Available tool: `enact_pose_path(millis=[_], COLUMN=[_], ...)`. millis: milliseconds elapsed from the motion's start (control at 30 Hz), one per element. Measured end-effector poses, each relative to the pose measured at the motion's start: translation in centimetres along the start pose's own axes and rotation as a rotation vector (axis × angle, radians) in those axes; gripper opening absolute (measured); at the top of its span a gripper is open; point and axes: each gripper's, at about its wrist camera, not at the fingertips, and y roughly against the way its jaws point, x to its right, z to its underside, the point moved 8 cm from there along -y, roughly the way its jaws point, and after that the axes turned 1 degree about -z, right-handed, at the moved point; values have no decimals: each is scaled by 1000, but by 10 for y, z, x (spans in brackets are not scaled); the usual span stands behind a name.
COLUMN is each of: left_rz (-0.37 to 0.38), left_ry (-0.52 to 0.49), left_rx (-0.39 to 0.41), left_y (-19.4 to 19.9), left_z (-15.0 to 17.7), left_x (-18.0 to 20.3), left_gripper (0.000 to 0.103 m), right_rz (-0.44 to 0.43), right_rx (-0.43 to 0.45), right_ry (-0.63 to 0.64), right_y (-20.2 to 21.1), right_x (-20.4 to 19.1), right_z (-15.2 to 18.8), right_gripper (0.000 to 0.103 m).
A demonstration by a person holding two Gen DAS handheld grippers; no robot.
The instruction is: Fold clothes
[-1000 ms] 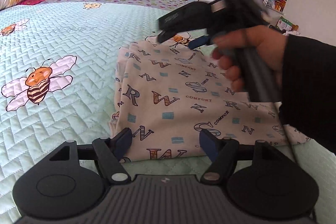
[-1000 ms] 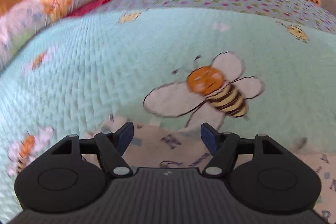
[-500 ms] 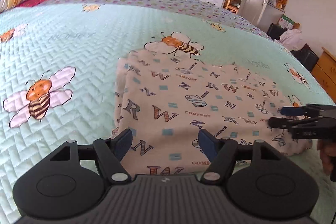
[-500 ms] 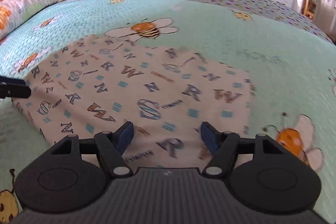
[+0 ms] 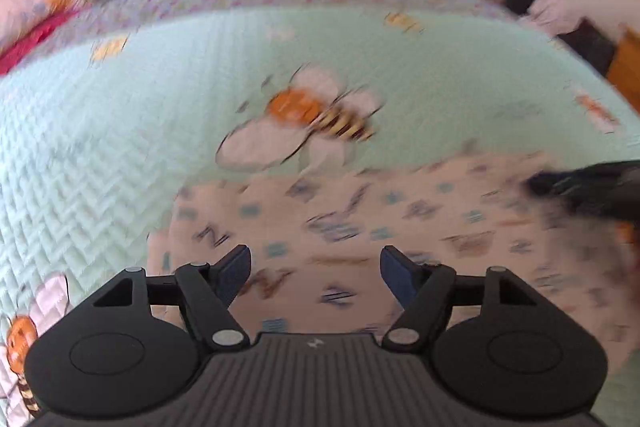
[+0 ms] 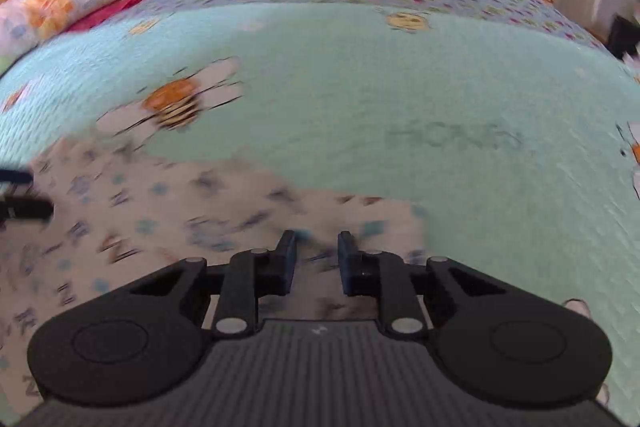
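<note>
Garment point(image 5: 360, 227) lies on quilt point(image 5: 100, 147); left gripper point(image 5: 315, 269) jaws wide

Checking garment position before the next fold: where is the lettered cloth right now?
The lettered cloth lies flat on the green bedspread, just nearer than the bee print, under both tools in both views.

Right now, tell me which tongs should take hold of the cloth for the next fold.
Right. The right tongs are narrowed over the near right edge of the lettered cloth, nearly at a grip. The left tongs gape wide above the cloth's middle, gripping nothing. Blur hides actual contact.
</note>
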Motion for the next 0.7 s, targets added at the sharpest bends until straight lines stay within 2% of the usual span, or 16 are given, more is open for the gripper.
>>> enact_pose_path(millis=[33,67,100,167,233,267,333,400,467,500,533,567,600,633,667,700], left_rz=[24,36,39,51,72,72,60,49,38,32,27,21,16,18,25,31], left_ry=[37,59,73,81,52,53,68,83,98,105,113,120,128,120,105,91], left_rx=[20,40,57,83,97,99,100,100,100,100,100,101,101,99,96,92], left_y=[0,3,7,10,5,5,8,11,14,15,17,18,20,26,34,42], left_z=[1,-3,-8,-21,-39,-41,-41,-40,-40,-40,-40,-40,-39,-33,-23,-14], left_x=[-8,-10,-10,-5,8,7,-1,-10,-18,-22,-26,-30,-35,-29,-20,-10], left_gripper=[73,72,71,71,72,72,70,68,56,52,53,54,59,69,73,73], right_rz=[27,42,54,-3,-77,-114,-129,-80,-47,-30,-28,-26,-24,-23,-21,-61], right_rx=[8,25,57,103,87,73,7,2,11,17,32,47,63,78,94,92], right_ry=[-23,-45,-46,20,60,70,97,111,15,-29,-19,-6,7,19,32,32], right_y=[3,9,20,32,25,19,-4,-16,-10,-1,12,24,37,49,62,70], right_x=[13,22,22,-3,-37,-53,-65,-46,-8,10,7,4,0,-3,-6,-20], right_z=[-2,-4,-7,-10,-11,-12,-8,-6,-9,-8,-5,-2,2,5,9,17], right_gripper=[0,0,6,8,18,18,18,17,0,0,0,7,14,24,28,33])
